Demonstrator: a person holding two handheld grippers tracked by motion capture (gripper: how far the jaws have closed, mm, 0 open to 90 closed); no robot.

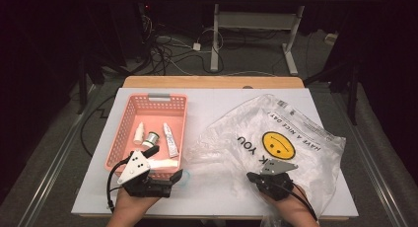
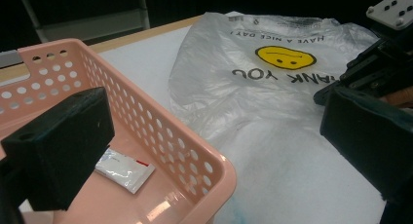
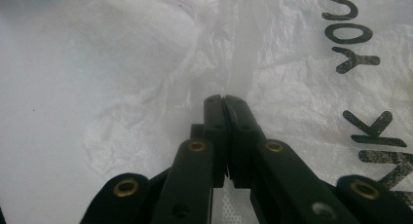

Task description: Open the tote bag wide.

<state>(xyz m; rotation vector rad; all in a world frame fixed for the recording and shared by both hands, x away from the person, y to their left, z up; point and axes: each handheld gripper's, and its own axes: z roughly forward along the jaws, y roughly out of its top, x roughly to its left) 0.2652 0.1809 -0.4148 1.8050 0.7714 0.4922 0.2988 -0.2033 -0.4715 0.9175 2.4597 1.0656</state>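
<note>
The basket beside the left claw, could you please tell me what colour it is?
Salmon pink basket, perforated; clearest in the left gripper view.

Left gripper (image 1: 166, 164): black body topped by a white three-cornered plate with dark screw holes; a black cable loops from its rear. In the left gripper view its two jaws are thick, blocky and black, with a matt, foam-like surface and one small hole near the end of the nearer block.

Right gripper (image 1: 250, 176): black body carrying a grey three-cornered plate dotted with small holes; a black cable trails back along the forearm. In the right gripper view its jaws are slim black bars, driven by paired black link arms pinned with brass-coloured rivets and one silver one.

Forearms: bare, no sleeves visible.
</note>
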